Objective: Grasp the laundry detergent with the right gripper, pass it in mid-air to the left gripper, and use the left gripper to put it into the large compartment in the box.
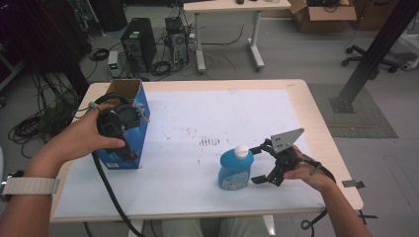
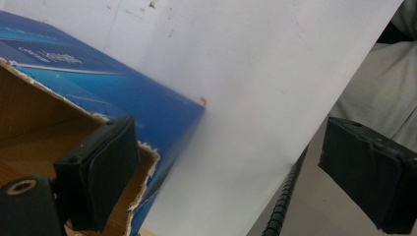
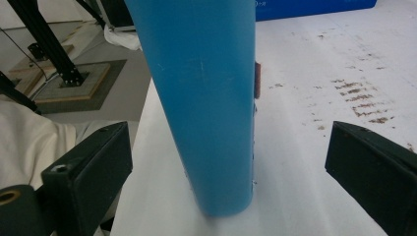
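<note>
1. White sheeting is spread over the tabletop [image 1: 197, 108], with computer towers and cables seen on the floor behind.
2. A blue bottle [image 1: 235, 168] with a white cap stands upright near the front edge.
3. The right tongs [image 1: 257, 164] are spread around the bottle without touching it.
4. The left tongs [image 2: 231, 172] are spread at the torn rim of the open blue box [image 1: 129, 123].

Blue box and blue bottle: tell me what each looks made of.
Blue box: printed cardboard, most likely. The outside is glossy blue, the inside raw brown, and the left gripper view shows a ragged torn rim with pale fibres.

Blue bottle: probably plastic. Its wall is smooth, even blue with faint scuffs, and it carries a white cap. Its contents cannot be told.
</note>
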